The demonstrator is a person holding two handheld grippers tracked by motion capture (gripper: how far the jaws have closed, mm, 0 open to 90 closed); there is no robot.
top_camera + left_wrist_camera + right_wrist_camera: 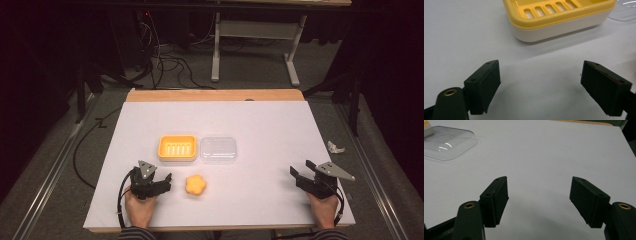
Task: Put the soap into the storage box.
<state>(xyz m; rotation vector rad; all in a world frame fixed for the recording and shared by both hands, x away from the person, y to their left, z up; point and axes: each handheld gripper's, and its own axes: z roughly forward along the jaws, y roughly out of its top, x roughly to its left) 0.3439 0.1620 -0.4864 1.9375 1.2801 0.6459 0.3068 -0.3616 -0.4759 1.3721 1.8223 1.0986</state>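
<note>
I am holding both claws, left [159, 182] and right [301, 174], spread apart and empty; the flower-shaped orange soap [195, 185] is lying near the yellow slotted dish [177, 147].

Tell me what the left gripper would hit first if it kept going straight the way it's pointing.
Probably the yellow soap dish: it lies ahead of the open left gripper, with bare table between them.

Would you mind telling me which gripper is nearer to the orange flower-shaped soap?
Left. The left gripper sits just beside the soap, on its left, while the right gripper is far off across the table on its right.
</note>
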